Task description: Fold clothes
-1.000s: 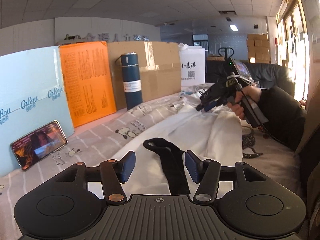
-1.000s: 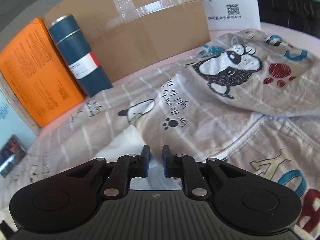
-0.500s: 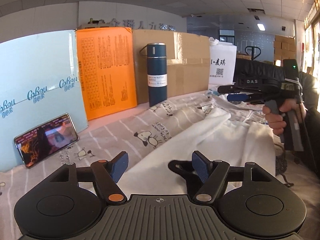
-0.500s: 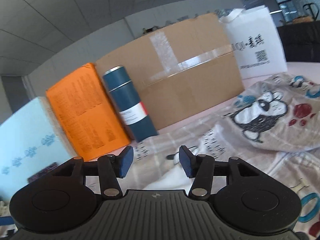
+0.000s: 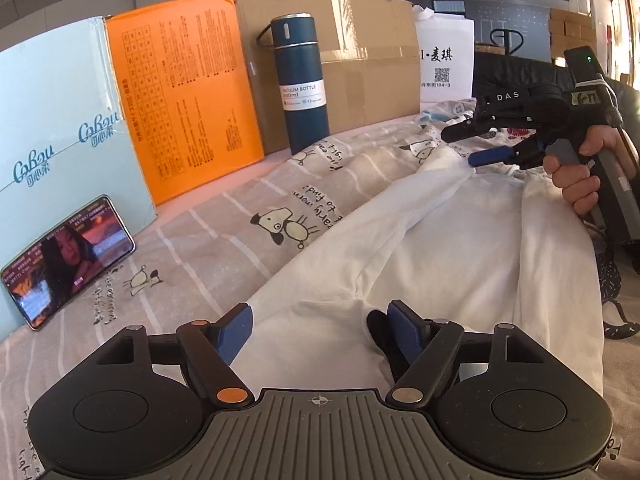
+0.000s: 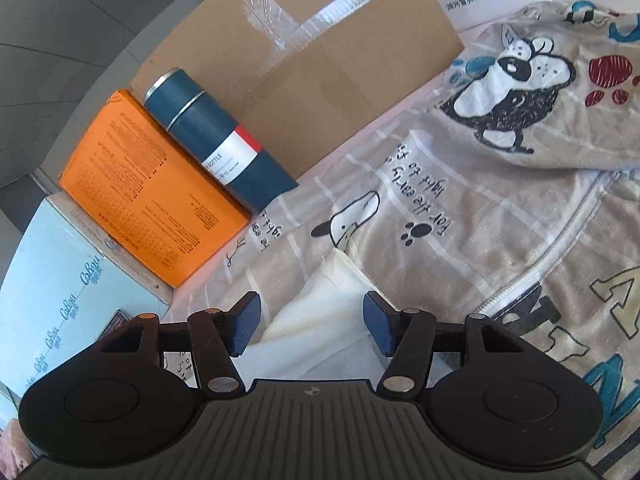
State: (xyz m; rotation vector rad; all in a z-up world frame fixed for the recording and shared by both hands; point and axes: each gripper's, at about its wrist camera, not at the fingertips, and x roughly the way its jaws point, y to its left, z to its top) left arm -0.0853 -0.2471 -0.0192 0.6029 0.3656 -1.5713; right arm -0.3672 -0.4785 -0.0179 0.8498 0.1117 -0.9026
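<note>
Left wrist view: both the left gripper (image 5: pixel 318 330) and right gripper (image 5: pixel 476 146) are held released; the white garment (image 5: pixel 448 240) should be pinched at matching corners.

The right tool (image 6: pixel 311 328), fingers spread, hovers over the white garment's (image 6: pixel 320 312) corner.

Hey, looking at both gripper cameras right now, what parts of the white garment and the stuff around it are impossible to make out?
- White garment: near end hidden in the left wrist view by the left hand-held gripper.
- Black item: mostly behind that gripper's finger; what it is is unclear.
- Garment in the right wrist view: only a corner shows above the right hand-held gripper.
- Phone: text too small.
</note>
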